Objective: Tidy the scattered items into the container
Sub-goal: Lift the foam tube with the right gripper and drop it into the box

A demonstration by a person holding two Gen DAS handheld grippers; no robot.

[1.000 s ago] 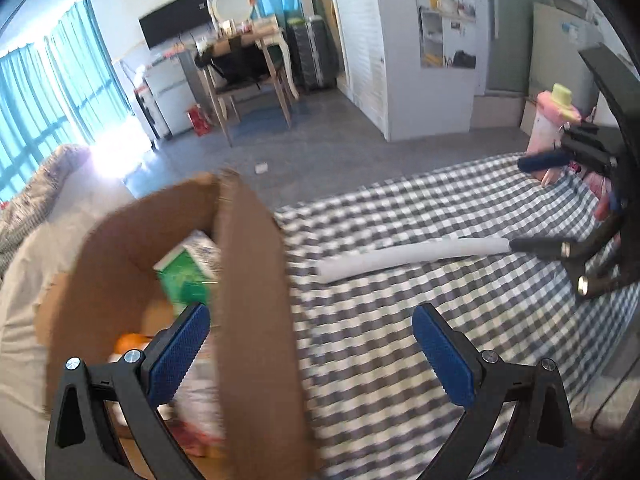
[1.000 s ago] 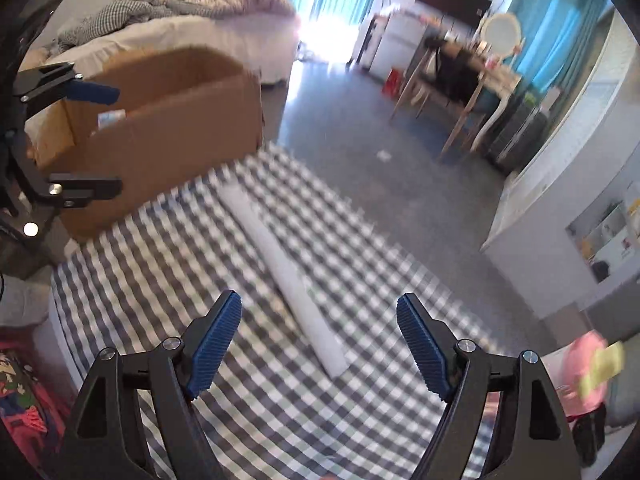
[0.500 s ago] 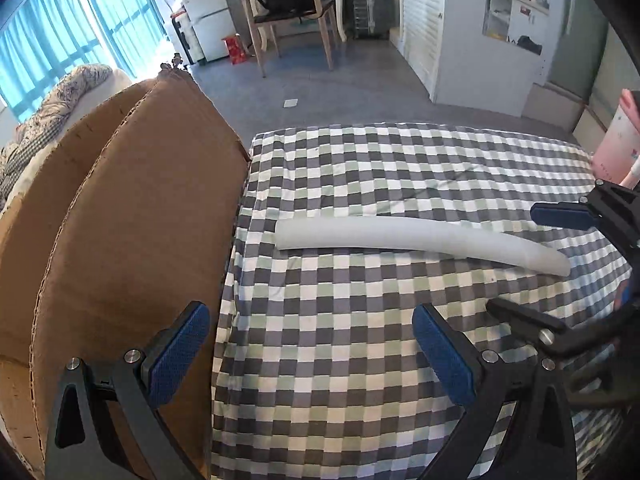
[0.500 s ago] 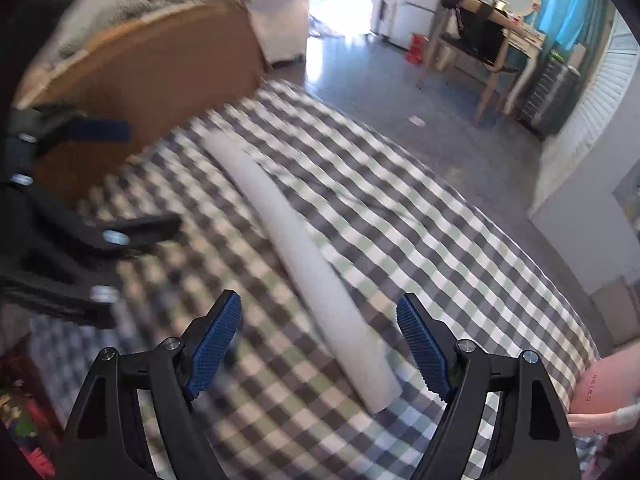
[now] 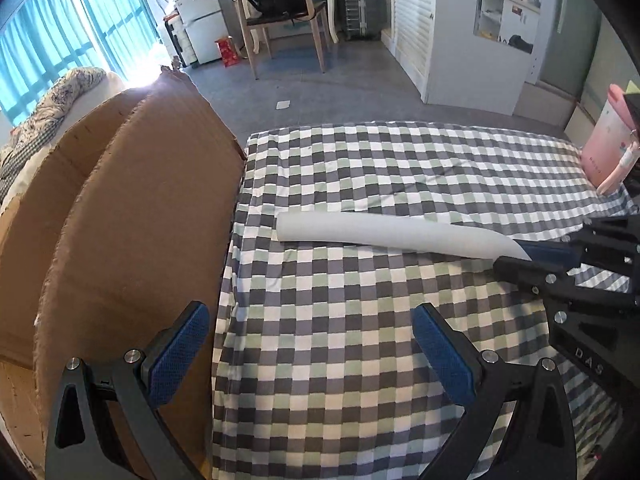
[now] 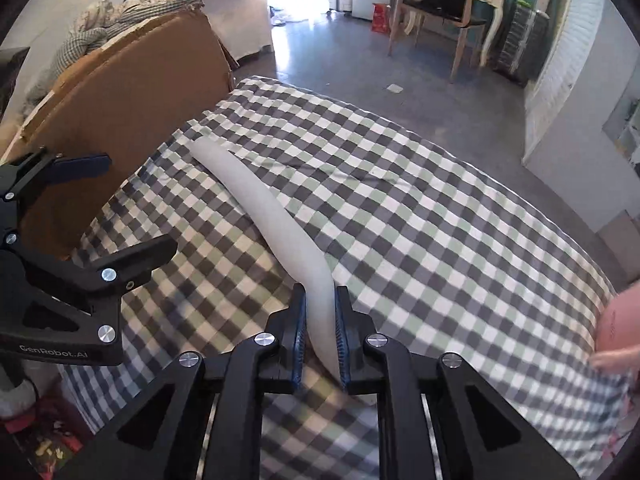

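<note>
Long white foam tube [image 5: 384, 234], slightly curved, lies across the checkered surface [image 5: 360, 320]. Near end pinched. Brown cardboard box [image 5: 132, 216] stands beside its far end.

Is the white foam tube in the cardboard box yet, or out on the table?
Out. The white foam tube lies across the checkered cloth beside the cardboard box, with the right tongs shut on its near end.

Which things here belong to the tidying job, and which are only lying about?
Belong to the job: white foam tube, clamped at one end by the right gripper; cardboard box; open left gripper.

Just there: pink bottle, checkered cloth.
</note>
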